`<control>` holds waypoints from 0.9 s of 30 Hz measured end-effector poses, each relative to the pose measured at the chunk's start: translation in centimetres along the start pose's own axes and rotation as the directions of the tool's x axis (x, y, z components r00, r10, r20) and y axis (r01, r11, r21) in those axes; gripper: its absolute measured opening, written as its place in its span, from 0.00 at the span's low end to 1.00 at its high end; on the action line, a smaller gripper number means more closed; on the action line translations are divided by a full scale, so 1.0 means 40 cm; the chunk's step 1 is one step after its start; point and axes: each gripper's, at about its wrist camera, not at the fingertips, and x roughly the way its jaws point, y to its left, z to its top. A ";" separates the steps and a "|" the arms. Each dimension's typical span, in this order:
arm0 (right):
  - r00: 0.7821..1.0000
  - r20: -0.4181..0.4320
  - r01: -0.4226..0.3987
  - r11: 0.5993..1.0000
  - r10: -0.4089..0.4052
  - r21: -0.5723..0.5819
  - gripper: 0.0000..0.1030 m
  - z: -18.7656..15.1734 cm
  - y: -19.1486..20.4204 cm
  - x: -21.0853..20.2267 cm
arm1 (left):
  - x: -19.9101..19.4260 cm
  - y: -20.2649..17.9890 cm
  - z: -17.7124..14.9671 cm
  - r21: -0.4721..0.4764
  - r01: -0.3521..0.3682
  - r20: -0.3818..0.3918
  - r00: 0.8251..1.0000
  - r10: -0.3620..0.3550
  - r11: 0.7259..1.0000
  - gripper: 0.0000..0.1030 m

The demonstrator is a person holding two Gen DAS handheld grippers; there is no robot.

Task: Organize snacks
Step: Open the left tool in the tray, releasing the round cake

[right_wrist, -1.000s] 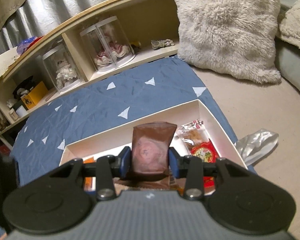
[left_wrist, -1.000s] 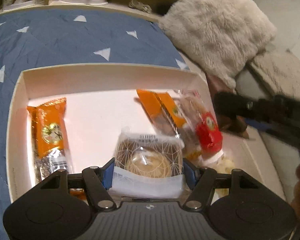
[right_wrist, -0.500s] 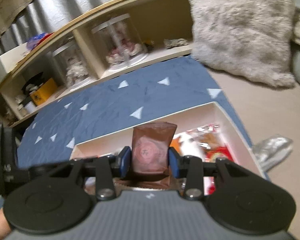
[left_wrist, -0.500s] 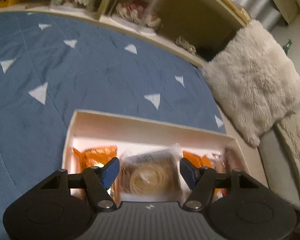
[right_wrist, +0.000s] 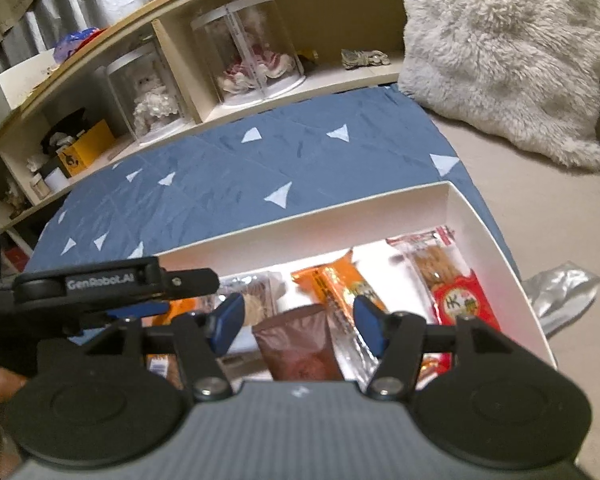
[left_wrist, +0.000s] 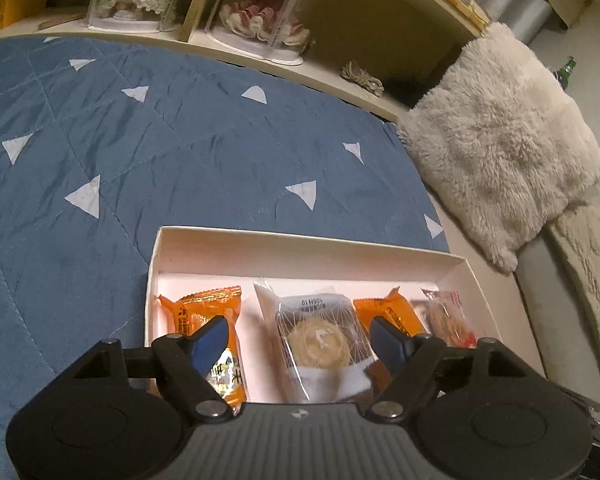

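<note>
Listing by view, left wrist first: left hand-held gripper [left_wrist: 300, 338], jaws just widened and now standing wide, pads clear of the round pastry packet [left_wrist: 320, 340] that lies between them on the floor of the white box [left_wrist: 300, 242]. Flanking items: orange packet [left_wrist: 210, 320] under the left pad, second orange packet [left_wrist: 392, 312], clear cracker packet [left_wrist: 446, 314] at the right end. The box sits on a blue quilt [left_wrist: 140, 140]. Risk: a pad lifting away could snag the pastry wrapper's loose film and drag it out of line.

Right wrist view: right hand-held gripper [right_wrist: 298, 322], jaws just opened to a middling gap, brown pouch [right_wrist: 300, 344] between them, seemingly loose and leaning on the neighbouring orange packet [right_wrist: 336, 284]; whether it rests fully on the floor I cannot tell. Red-labelled cracker packet [right_wrist: 456, 288] near the right wall. The left gripper's arm crosses just beside. Risk: the pouch may topple across its neighbours, or the two tools may knock on withdrawal. A silver wrapper [right_wrist: 560, 292] remains outside.
</note>
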 end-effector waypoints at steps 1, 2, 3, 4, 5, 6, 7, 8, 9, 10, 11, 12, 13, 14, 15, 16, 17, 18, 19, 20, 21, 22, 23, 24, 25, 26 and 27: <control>1.000 -0.005 0.006 1.000 -0.006 -0.003 0.64 -0.002 0.000 -0.001 | -0.007 -0.002 0.000 0.007 -0.002 -0.002 1.000 0.002 1.000 0.76; 1.000 -0.009 0.009 1.000 -0.009 -0.007 0.64 -0.004 0.001 -0.003 | -0.014 -0.002 -0.001 0.013 -0.002 -0.003 1.000 0.002 1.000 0.77; 1.000 -0.011 0.011 1.000 -0.011 -0.009 0.64 -0.004 0.001 -0.003 | -0.021 -0.003 -0.002 0.020 -0.004 -0.003 1.000 0.004 1.000 0.77; 1.000 -0.015 0.013 1.000 -0.013 -0.013 0.64 -0.006 0.003 -0.005 | -0.031 -0.003 -0.003 0.027 -0.007 -0.004 1.000 0.007 1.000 0.78; 1.000 -0.017 0.016 1.000 -0.016 -0.019 0.64 -0.008 0.006 -0.007 | -0.038 -0.003 -0.004 0.031 -0.009 -0.004 1.000 0.009 0.999 0.79; 1.000 -0.018 0.020 1.000 -0.020 -0.025 0.64 -0.009 0.009 -0.008 | -0.046 -0.002 -0.005 0.035 -0.011 -0.005 1.000 0.011 0.999 0.81; 0.999 -0.020 0.025 0.999 -0.026 -0.032 0.64 -0.011 0.012 -0.010 | -0.054 0.000 -0.007 0.037 -0.012 -0.006 1.000 0.012 0.999 0.82; 0.999 -0.021 0.027 0.999 -0.028 -0.038 0.64 -0.013 0.015 -0.012 | -0.061 0.003 -0.008 0.037 -0.014 -0.004 1.000 0.014 0.999 0.82; 0.999 -0.020 0.026 0.999 -0.027 -0.044 0.64 -0.015 0.017 -0.012 | -0.068 0.006 -0.010 0.038 -0.016 -0.004 1.000 0.016 0.999 0.82; 1.000 -0.021 0.019 0.999 -0.020 -0.047 0.64 -0.017 0.020 -0.008 | -0.074 0.009 -0.012 0.038 -0.018 -0.003 1.000 0.018 0.999 0.82; 1.000 -0.024 0.011 0.999 -0.013 -0.049 0.61 -0.016 0.023 0.000 | -0.080 0.012 -0.014 0.037 -0.020 -0.001 1.000 0.020 0.999 0.82; 1.000 -0.025 0.003 0.998 -0.005 -0.055 0.57 -0.017 0.026 0.011 | -0.086 0.015 -0.016 0.037 -0.021 -0.002 1.000 0.021 0.999 0.82; 1.000 -0.028 -0.004 0.998 0.002 -0.062 0.55 -0.018 0.028 0.026 | -0.090 0.017 -0.018 0.038 -0.021 -0.004 1.000 0.021 0.999 0.82; 0.999 -0.036 -0.005 0.998 0.002 -0.062 0.53 -0.018 0.028 0.040 | -0.095 0.019 -0.020 0.041 -0.021 -0.007 1.000 0.022 0.999 0.82; 0.999 -0.044 0.000 0.999 -0.002 -0.053 0.50 -0.018 0.026 0.055 | -0.099 0.020 -0.022 0.044 -0.022 -0.009 1.000 0.022 0.999 0.82; 0.998 -0.058 0.005 0.999 -0.007 -0.037 0.48 -0.019 0.021 0.068 | -0.104 0.022 -0.024 0.050 -0.023 -0.011 1.000 0.024 0.998 0.82; 0.997 -0.074 0.002 1.000 -0.004 -0.024 0.42 -0.021 0.017 0.076 | -0.108 0.023 -0.025 0.055 -0.024 -0.012 1.000 0.025 0.998 0.82; 0.995 -0.096 -0.010 1.000 0.008 -0.015 0.38 -0.024 0.014 0.083 | -0.112 0.024 -0.027 0.061 -0.025 -0.013 1.000 0.026 0.998 0.82; 0.993 -0.118 -0.027 0.999 0.025 -0.019 0.36 -0.028 0.016 0.086 | -0.115 0.026 -0.028 0.066 -0.026 -0.013 1.000 0.027 0.997 0.82; 0.991 -0.129 -0.037 0.999 0.032 -0.039 0.36 -0.032 0.023 0.084 | -0.117 0.027 -0.028 0.069 -0.028 -0.013 0.999 0.029 0.997 0.82; 0.988 -0.145 -0.054 0.996 0.043 -0.070 0.36 -0.037 0.034 0.080 | -0.119 0.027 -0.029 0.069 -0.028 -0.013 0.999 0.029 0.997 0.82; 0.986 -0.160 -0.070 0.993 0.054 -0.090 0.36 -0.040 0.043 0.078 | -0.119 0.027 -0.031 0.069 -0.027 -0.014 1.000 0.028 0.997 0.82; 0.982 -0.174 -0.089 0.990 0.069 -0.110 0.36 -0.045 0.053 0.076 | -0.120 0.026 -0.033 0.069 -0.024 -0.016 1.000 0.026 0.997 0.82; 0.980 -0.182 -0.100 0.987 0.076 -0.124 0.36 -0.050 0.059 0.073 | -0.120 0.026 -0.036 0.071 -0.024 -0.019 1.000 0.025 0.997 0.82; 0.978 -0.193 -0.107 0.984 0.079 -0.142 0.36 -0.055 0.068 0.072 | -0.120 0.025 -0.039 0.074 -0.023 -0.022 0.999 0.025 0.997 0.82; 0.976 -0.202 -0.114 0.981 0.081 -0.156 0.36 -0.058 0.075 0.071 | -0.121 0.025 -0.042 0.077 -0.022 -0.025 0.999 0.024 0.997 0.82; 0.973 -0.215 -0.127 0.978 0.090 -0.166 0.36 -0.062 0.081 0.070 | -0.122 0.024 -0.044 0.080 -0.022 -0.028 0.999 0.025 0.997 0.82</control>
